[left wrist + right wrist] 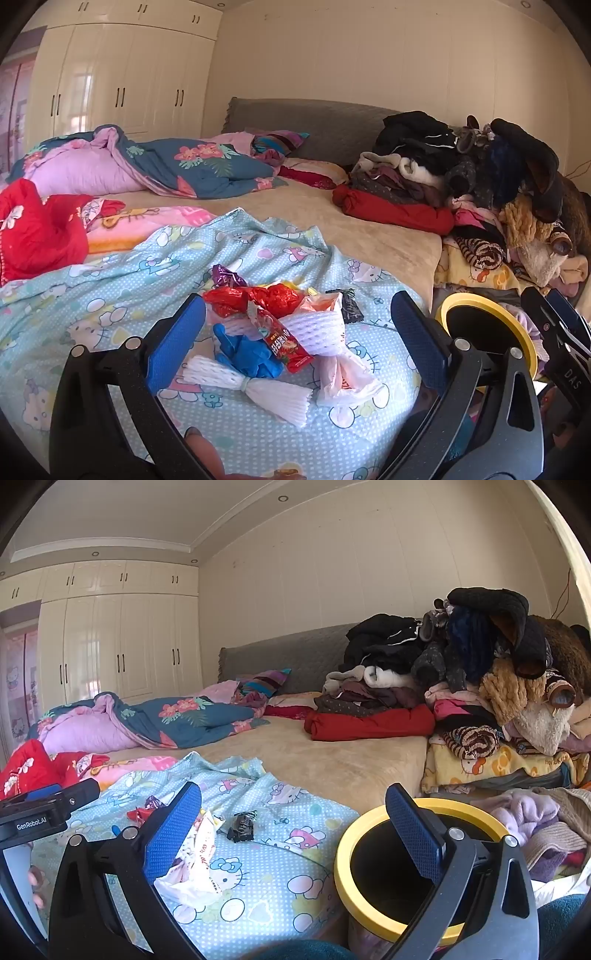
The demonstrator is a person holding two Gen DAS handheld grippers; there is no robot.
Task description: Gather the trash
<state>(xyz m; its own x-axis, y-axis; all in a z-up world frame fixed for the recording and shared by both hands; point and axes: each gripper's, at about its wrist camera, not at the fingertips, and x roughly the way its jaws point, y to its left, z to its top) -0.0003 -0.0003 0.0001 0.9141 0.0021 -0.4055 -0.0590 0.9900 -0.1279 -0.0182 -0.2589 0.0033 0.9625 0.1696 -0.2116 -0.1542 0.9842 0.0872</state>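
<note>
A heap of trash lies on the light blue Hello Kitty sheet [92, 291]: a white foam net [317, 328], a second foam net [258, 391], a blue glove [247, 354], a red snack wrapper [284, 343], red foil [255, 299], a purple wrapper [225, 277], a pale plastic bag [343, 376] and a black wrapper [349, 304]. My left gripper [295, 332] is open, its jaws on either side of the heap. My right gripper [295, 827] is open and empty, between the plastic bag [195, 856] and the yellow-rimmed bin [354, 834]. The black wrapper [242, 825] lies ahead of it.
The yellow-rimmed bin [517, 325] stands at the bed's right edge. A tall pile of clothes [480, 672] fills the right side of the bed. Quilts [166, 166] and a red cloth [33, 225] lie at the left. White wardrobes [110, 642] stand behind.
</note>
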